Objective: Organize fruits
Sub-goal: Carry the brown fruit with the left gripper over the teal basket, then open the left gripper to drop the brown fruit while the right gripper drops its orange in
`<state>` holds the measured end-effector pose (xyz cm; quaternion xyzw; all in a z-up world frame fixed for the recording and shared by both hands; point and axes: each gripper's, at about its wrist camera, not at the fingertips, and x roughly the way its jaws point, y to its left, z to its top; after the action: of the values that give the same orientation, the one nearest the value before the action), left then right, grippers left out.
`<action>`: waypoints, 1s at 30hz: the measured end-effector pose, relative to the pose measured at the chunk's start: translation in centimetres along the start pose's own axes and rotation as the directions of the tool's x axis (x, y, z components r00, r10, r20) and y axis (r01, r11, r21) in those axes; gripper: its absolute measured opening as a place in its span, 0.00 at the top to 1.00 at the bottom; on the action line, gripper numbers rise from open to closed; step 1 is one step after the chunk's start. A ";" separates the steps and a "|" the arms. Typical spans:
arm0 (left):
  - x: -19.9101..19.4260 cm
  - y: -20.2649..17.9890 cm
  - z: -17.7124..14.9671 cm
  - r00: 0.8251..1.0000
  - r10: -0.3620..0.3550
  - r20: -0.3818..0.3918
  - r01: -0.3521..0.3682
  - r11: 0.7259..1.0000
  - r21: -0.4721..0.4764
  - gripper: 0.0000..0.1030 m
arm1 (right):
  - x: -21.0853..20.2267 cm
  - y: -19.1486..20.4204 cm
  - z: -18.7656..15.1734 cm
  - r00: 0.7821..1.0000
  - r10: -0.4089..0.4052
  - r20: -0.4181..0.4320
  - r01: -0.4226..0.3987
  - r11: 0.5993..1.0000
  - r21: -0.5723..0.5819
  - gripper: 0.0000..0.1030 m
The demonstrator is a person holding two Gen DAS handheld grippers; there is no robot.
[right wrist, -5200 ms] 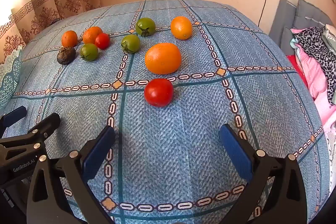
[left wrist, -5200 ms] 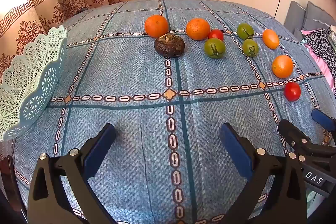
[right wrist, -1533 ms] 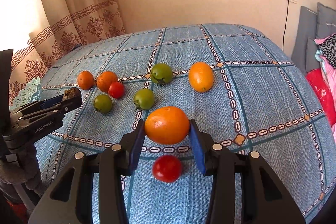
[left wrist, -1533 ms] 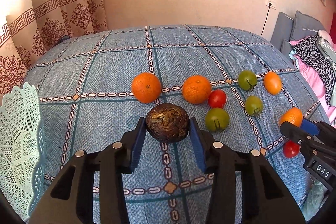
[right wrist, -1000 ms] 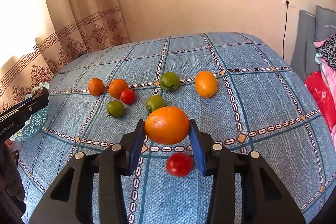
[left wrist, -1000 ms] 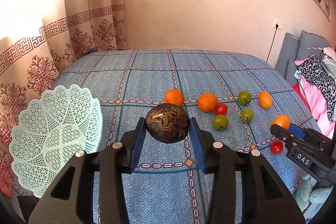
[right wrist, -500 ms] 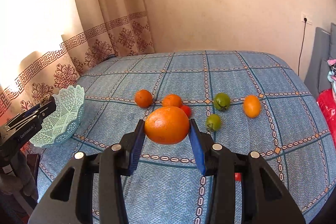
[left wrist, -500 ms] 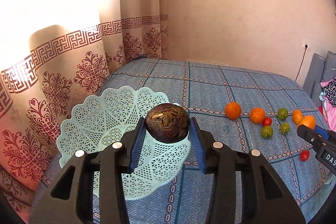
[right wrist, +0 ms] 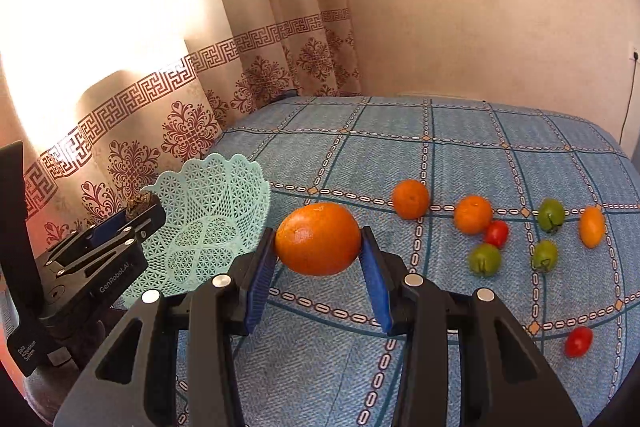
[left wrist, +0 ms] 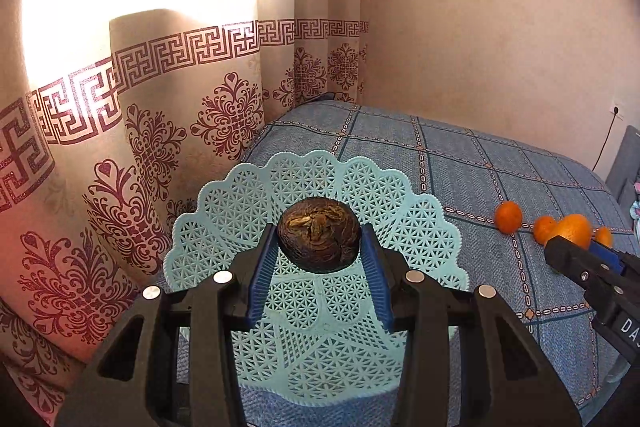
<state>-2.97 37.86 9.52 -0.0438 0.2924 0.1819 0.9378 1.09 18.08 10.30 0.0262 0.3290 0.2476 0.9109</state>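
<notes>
Basket point(left wrist: 404, 215), mint lattice, sits at bed point(left wrist: 472, 163) edge by curtain point(left wrist: 132, 131). L gripper point(left wrist: 319, 241): fingers closed on dark brown fruit point(left wrist: 319, 241), held above basket. R gripper point(right wrist: 318, 239): fingers closed on large orange point(right wrist: 318, 239), held above bed just right of basket. Remaining fruit on bed: 3 oranges, 3 green tomatoes, 2 red tomatoes point(right wrist: 578, 341).

Bed point(right wrist: 460, 139), blue patterned cover: mint lattice basket point(right wrist: 208, 223) at curtain-side edge; oranges, green and red tomatoes scattered right.
</notes>
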 end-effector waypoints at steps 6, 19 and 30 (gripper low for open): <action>1.2 1.7 -0.1 0.999 0.017 -0.029 -0.019 0.998 -0.060 0.58 | 2.0 3.0 0.7 0.999 0.035 -0.016 -0.035 0.999 -0.036 0.59; 1.7 3.3 -0.9 0.997 0.077 -0.015 -0.078 0.991 -0.108 0.40 | 4.5 5.1 1.2 0.998 0.043 -0.039 -0.045 0.998 -0.041 0.59; 0.9 5.2 -0.8 0.983 0.182 0.019 -0.177 0.972 -0.153 0.33 | 6.0 7.2 0.7 0.996 0.054 -0.075 -0.059 0.995 -0.079 0.59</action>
<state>-4.69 42.85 8.46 -0.0850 0.2650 0.2881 0.9163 2.39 27.25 8.86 -0.0107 0.3506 0.2873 0.8913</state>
